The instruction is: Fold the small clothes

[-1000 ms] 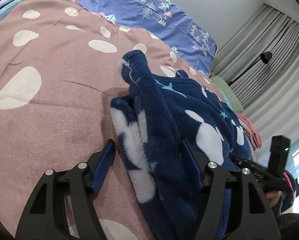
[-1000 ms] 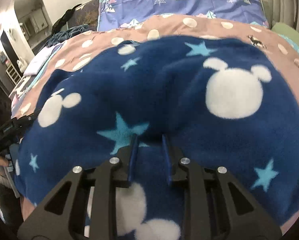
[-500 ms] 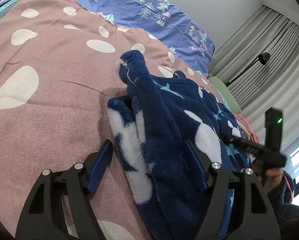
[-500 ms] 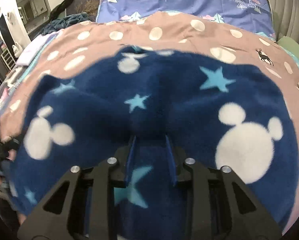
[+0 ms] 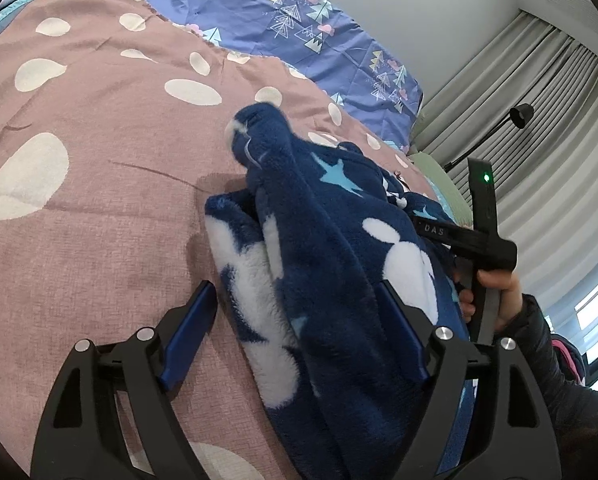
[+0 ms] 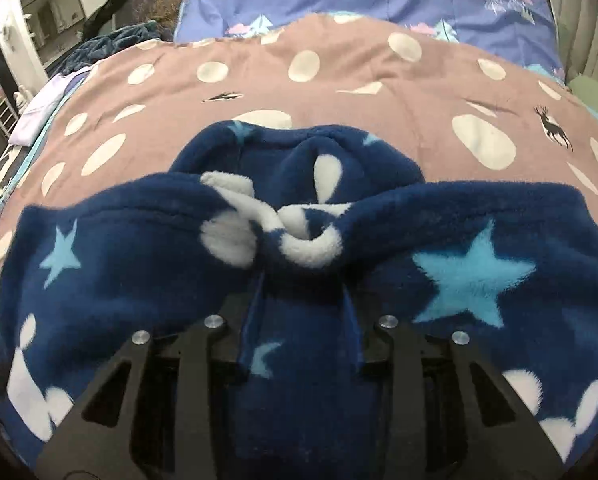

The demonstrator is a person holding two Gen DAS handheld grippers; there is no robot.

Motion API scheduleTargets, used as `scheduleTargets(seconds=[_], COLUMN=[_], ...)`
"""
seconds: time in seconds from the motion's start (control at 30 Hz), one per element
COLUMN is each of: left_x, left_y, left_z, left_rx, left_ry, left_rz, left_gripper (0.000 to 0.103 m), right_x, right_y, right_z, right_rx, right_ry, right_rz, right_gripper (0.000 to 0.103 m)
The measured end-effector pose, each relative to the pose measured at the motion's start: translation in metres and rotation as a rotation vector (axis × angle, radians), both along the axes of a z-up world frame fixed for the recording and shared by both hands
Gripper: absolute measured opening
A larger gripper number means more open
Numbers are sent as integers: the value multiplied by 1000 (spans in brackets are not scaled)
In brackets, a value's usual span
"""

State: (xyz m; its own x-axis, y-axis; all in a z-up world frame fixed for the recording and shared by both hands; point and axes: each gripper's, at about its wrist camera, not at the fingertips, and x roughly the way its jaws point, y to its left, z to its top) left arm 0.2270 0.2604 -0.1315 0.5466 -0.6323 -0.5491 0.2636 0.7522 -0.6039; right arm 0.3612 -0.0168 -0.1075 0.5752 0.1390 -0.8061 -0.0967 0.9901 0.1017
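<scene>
Fleece garment (image 5: pixel 339 264), navy with stars and white mouse heads, lying bunched on the pink spotted bedspread (image 5: pixel 99 208), far edge now folded toward the near side since a second ago, when it was spread flat. Right gripper (image 6: pixel 303 280) is carrying that fold nearer, its jaws just widening to a narrow gap, cloth still between them; whether they are still gripping, cannot tell. Left gripper (image 5: pixel 299 304) is opening wide, straddling the left edge, pressing nothing. First fold looks nearly laid
</scene>
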Motion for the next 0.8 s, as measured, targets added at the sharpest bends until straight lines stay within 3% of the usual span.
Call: scheduleTargets(seconds=[0.13, 0.23, 0.37, 0.47, 0.57, 0.67, 0.8], left_x=[1, 2, 3, 3, 3, 2, 2], left_y=[1, 3, 4, 7, 8, 9, 9], left_z=[0, 0, 0, -1, -1, -1, -1], left_rx=[-9, -19, -26, -39, -43, -44, -47], left_ry=[2, 1, 3, 2, 1, 2, 2], left_rz=[1, 1, 2, 2, 2, 1, 1], left_gripper=[82, 82, 82, 82, 82, 82, 82], right_x=[-12, -58, -158, -235, -305, -329, -323], right_y=[-3, 3, 57, 109, 169, 200, 211], right_z=[10, 40, 64, 53, 19, -13, -27], right_rx=[22, -53, -118, -173, -324, -498, -593], right_ry=[-35, -171, -310, -367, -434, -524, -555], right_rz=[-10, -20, 241, 508, 769, 819, 725], right_gripper=[37, 41, 49, 55, 59, 60, 60])
